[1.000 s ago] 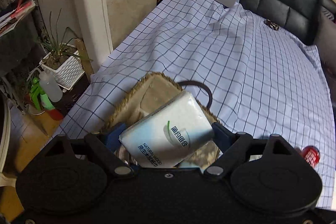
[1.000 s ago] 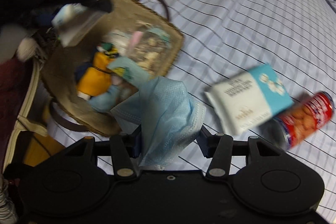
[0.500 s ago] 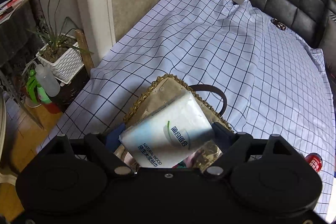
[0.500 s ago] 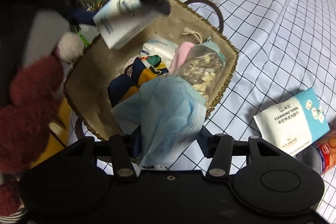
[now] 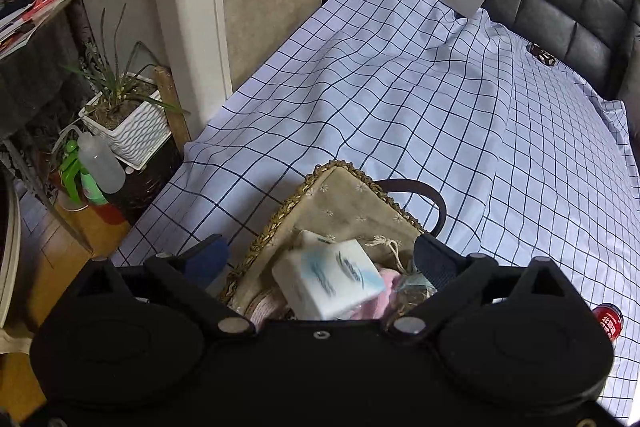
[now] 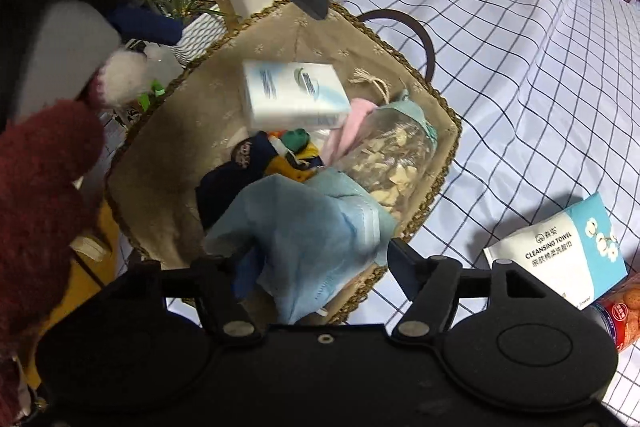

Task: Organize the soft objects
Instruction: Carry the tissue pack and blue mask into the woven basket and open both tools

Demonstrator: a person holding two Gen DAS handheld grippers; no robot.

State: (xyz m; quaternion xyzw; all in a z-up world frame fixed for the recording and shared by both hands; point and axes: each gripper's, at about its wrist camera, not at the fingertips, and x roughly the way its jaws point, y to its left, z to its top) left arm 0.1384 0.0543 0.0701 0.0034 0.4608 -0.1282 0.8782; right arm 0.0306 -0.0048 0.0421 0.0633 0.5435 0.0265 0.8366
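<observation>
The left gripper (image 5: 320, 259) has just been opening its jaws, and they are wide apart with nothing pressed. The tissue pack (image 6: 294, 99) is loose inside the basket (image 6: 444, 171) on the bed (image 5: 400, 99). The right gripper (image 6: 312, 263) has just been opening too. The blue face mask (image 6: 304, 239) sags between its jaws over the basket's near edge.
</observation>
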